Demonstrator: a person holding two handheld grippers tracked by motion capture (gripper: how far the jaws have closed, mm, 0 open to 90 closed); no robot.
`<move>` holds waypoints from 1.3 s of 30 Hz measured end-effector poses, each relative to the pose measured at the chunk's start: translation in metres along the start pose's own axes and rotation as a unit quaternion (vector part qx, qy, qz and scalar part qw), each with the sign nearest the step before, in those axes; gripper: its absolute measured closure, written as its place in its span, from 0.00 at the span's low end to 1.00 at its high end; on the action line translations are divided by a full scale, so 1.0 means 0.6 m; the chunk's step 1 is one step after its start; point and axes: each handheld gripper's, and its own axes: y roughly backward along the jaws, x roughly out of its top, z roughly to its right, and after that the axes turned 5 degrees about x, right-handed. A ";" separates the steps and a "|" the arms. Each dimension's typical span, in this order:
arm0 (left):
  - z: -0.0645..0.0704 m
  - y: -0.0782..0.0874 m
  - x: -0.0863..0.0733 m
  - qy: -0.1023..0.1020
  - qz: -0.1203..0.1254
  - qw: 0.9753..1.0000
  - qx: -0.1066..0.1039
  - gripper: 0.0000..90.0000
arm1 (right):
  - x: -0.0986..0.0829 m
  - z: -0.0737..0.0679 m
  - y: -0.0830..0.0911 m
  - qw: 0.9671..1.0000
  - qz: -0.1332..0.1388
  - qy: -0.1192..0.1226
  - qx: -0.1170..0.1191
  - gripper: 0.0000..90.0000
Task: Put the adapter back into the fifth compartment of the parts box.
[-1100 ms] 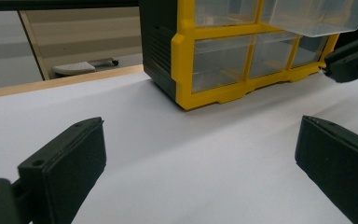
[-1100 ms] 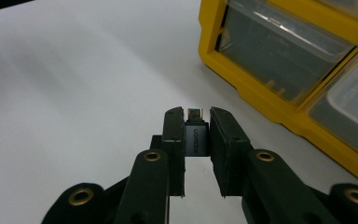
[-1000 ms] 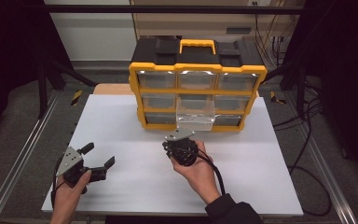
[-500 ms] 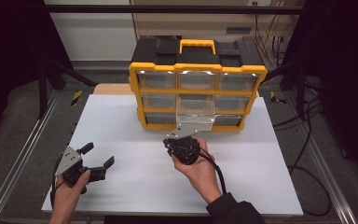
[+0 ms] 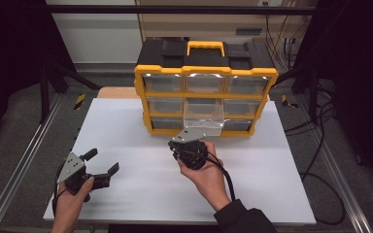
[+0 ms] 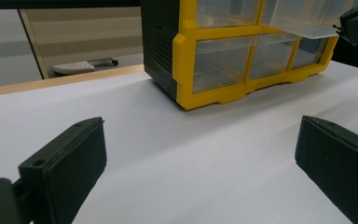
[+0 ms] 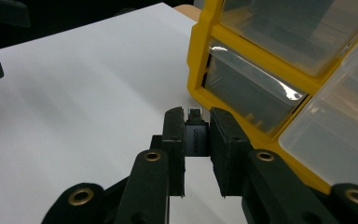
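A yellow and black drawer cabinet (image 5: 206, 87) stands at the back of the white table (image 5: 126, 126). Its clear middle drawer (image 5: 203, 116) is pulled out toward me. My right gripper (image 5: 187, 145) hovers just in front of and below that drawer. In the right gripper view the right gripper (image 7: 196, 133) is shut on a small dark grey adapter (image 7: 196, 137) with a metal tip, close to the cabinet's yellow frame (image 7: 242, 46). My left gripper (image 5: 99, 162) rests low at the table's front left, open, and its jaws stand wide apart in the left gripper view with nothing between them.
Metal rails (image 5: 24, 160) run along both sides of the table. Cables (image 5: 320, 145) lie on the floor to the right. A wooden board (image 5: 116, 92) sits behind the table's back left. The cabinet's bottom row of clear drawers (image 6: 223, 63) is closed.
My right gripper has shifted slightly with the adapter near the open drawer. The left gripper has stayed in place.
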 end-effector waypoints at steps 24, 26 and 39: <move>-0.001 0.000 0.000 0.000 0.001 1.000 0.000 0.02 | 0.041 -0.004 0.018 1.000 0.023 0.017 -0.010 0.85; -0.001 0.001 0.000 0.001 0.001 1.000 -0.001 0.02 | 0.044 -0.004 0.019 1.000 0.025 0.017 -0.010 0.85; 0.000 0.000 0.000 0.000 0.001 1.000 -0.001 0.02 | 0.051 -0.001 0.022 0.999 0.039 0.005 -0.004 0.85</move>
